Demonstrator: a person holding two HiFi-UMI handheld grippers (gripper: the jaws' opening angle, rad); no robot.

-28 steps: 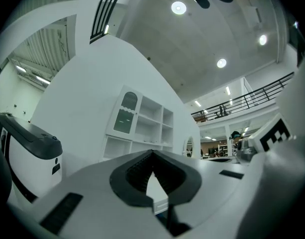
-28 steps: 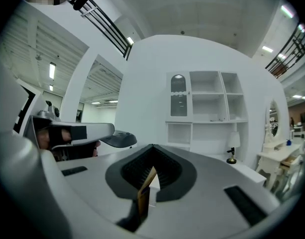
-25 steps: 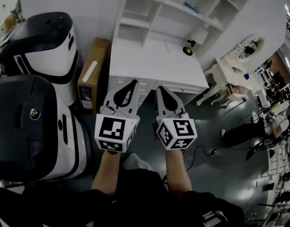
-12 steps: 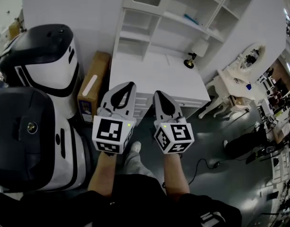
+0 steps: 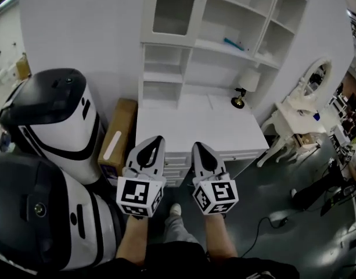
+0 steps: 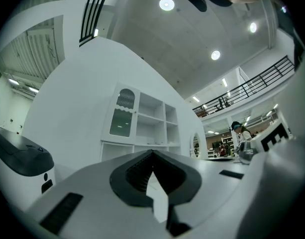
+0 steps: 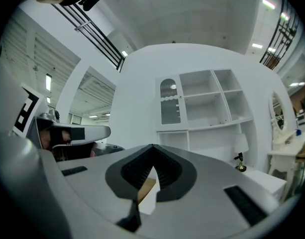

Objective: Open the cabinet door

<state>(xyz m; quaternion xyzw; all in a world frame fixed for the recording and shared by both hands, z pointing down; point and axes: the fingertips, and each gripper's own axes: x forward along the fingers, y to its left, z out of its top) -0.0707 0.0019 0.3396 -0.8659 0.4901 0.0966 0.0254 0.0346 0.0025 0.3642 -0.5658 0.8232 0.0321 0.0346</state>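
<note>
The white hutch stands on a white desk [image 5: 201,129] against the wall. Its glass-paned cabinet door [image 5: 173,11] is at the upper left and looks closed. It also shows far off as the cabinet door [image 6: 121,114] in the left gripper view and the cabinet door [image 7: 170,105] in the right gripper view. My left gripper [image 5: 156,139] and right gripper [image 5: 199,146] are held side by side at the desk's front edge, well short of the door. Both are shut with nothing between the jaws, as the left gripper [image 6: 152,153] and right gripper [image 7: 152,159] show close up.
Two large white-and-black machines [image 5: 56,115] crowd the left side. A cardboard box [image 5: 115,138] leans between them and the desk. A small lamp [image 5: 243,92] stands on the desk's right back. A white vanity table [image 5: 299,106] and cables lie to the right.
Both grippers have moved forward together toward the desk, still shut. The hutch's top with the glass door has come into the head view.
</note>
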